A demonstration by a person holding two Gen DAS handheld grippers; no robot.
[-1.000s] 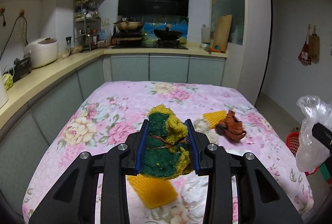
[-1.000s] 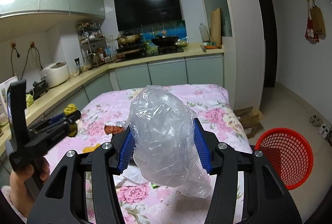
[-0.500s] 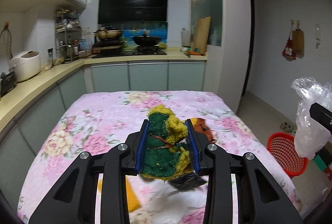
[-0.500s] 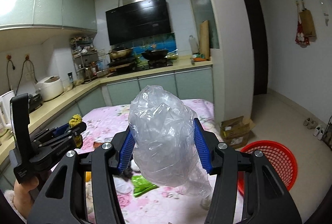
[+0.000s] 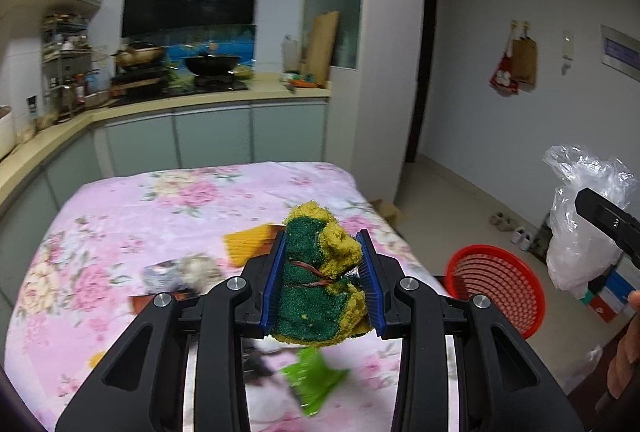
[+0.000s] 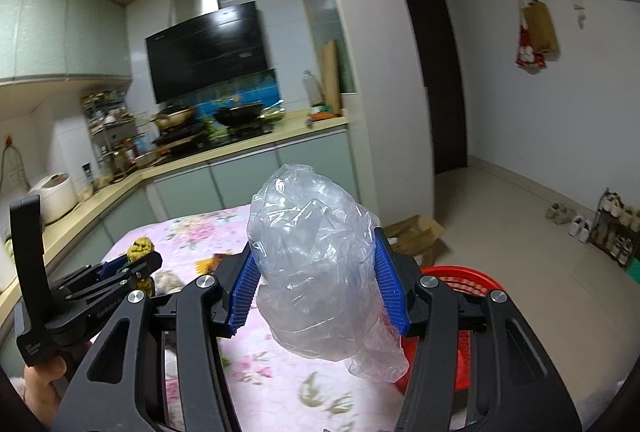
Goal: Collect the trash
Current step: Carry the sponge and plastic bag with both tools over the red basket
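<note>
Green and yellow, a worn scouring sponge (image 5: 320,280) is sitting pinched between the blue pads of the left hand-held gripper (image 5: 322,282), raised above a table (image 5: 120,216) covered in a pink floral cloth. The sponge's long axis is running along the fingers, pointing away from the camera toward the kitchen cabinets, with its frayed yellow tip farthest out. A thin brown band is crossing its middle.

Only the left wrist view is showing the litter lying on the table: a yellow waffle-textured piece (image 5: 250,242) just behind the gripper, a grey crumpled wad (image 5: 192,268) to its left, and a blurred green scrap (image 5: 314,378) below the sponge. It is also showing the right hand-held gripper from the side at the far right edge, with the bag bulging above it.

Only the right wrist view is showing the right hand-held gripper (image 6: 316,282) head-on, its blue pads pressing both sides of a crumpled clear plastic bag (image 6: 316,264). The bag is standing roughly upright between the pads, its rounded top rising above them and a loose tail hanging below. A red mesh basket (image 6: 468,276) is sitting on the floor just beyond the table's right edge, partly hidden behind this gripper. A person's hand (image 6: 44,380) is gripping the left tool's handle at lower left.
</note>
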